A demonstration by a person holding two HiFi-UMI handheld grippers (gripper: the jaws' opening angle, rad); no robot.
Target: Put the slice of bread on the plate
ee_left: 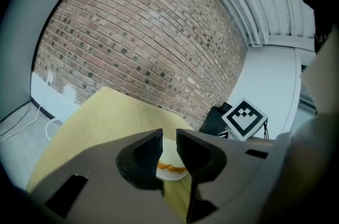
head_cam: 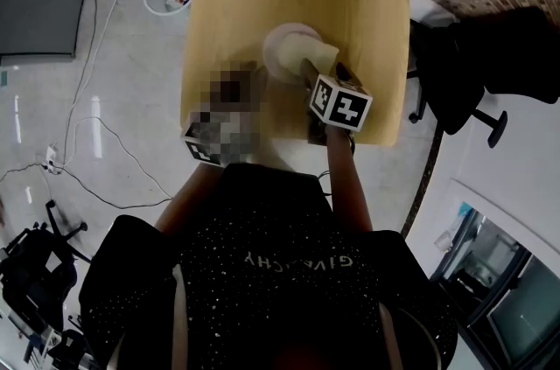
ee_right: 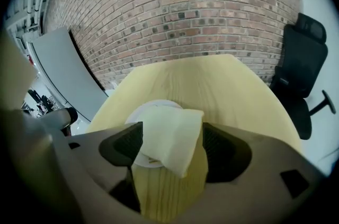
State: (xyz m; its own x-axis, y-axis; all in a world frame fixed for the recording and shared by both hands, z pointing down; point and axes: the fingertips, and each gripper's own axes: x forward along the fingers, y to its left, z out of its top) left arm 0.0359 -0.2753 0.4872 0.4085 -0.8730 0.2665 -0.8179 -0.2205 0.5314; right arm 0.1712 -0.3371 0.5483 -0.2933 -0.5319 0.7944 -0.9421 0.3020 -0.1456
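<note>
wooden table (ee_right: 238, 85) by the brick wall: bread slice (ee_right: 169, 138) seems laid on the plate (ee_right: 159, 104), overhanging its rim. my right gripper (ee_right: 173, 148) gapes wide around it, my left gripper (ee_left: 168, 153) narrow and empty.

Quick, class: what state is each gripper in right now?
Left gripper: closed to a slit, empty.
Right gripper: open, bread slice between its jaws, ungripped.
</note>
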